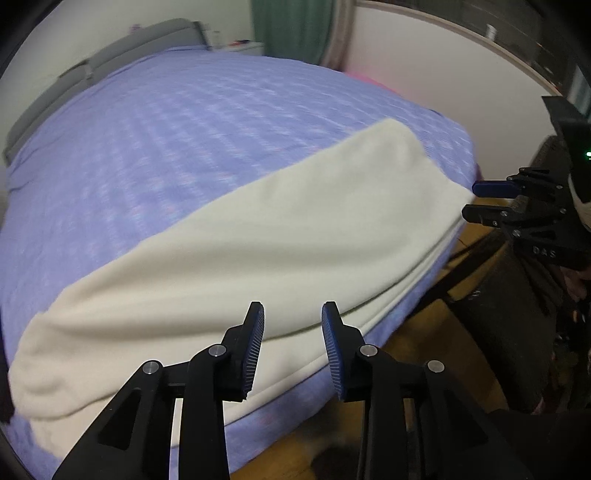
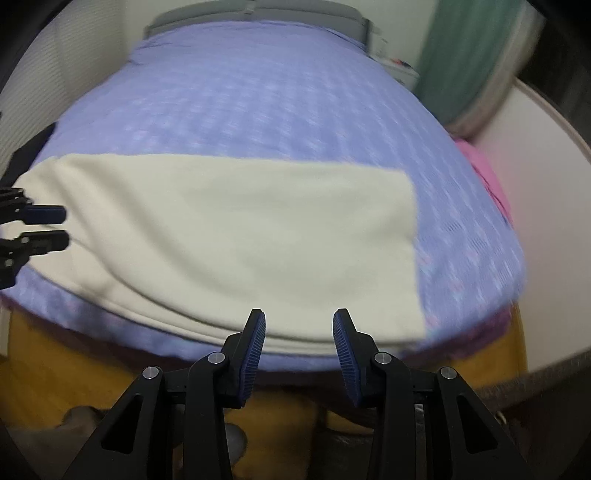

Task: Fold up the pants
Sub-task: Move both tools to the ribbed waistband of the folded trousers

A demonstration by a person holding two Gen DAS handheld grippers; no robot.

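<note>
- The cream pants point(image 2: 221, 229) lie flat along the near edge of the bed, folded into a long band whose stacked layers show as parallel lines at the near side; one end is cut square, the other rounded.
- They rest on the lilac bedspread point(image 2: 280, 103), with the near layers reaching almost to the mattress edge, above the wooden floor point(image 1: 417, 332).
- The left gripper point(image 1: 293, 314) hovers over the near edge of the band, its jaws apart and nothing between them; no pad touches cloth.
- The right gripper point(image 2: 299, 321) hangs likewise above the near edge toward the square end, jaws parted and empty.
- Both views are smeared by motion, so fine creases in the cloth cannot be read.
- Judging by the layers, at least one lengthwise fold is laid; a crosswise fold, end over end, probably remains.
- Risk: the band sits so near the edge that a careless drag toward the person could pull the lower layers off the bed and undo the stack.
- Risk: a pinch that catches only the top layer would peel it away and leave the rest behind, skewing the fold.
- Risk: soft, thick fabric may slip from partly spread jaws if they close shallowly on the edge.
- Beyond lie a grey headboard point(image 2: 258, 11), a green curtain point(image 1: 295, 26) and something pink point(image 2: 487, 173) beside the bed.
</note>
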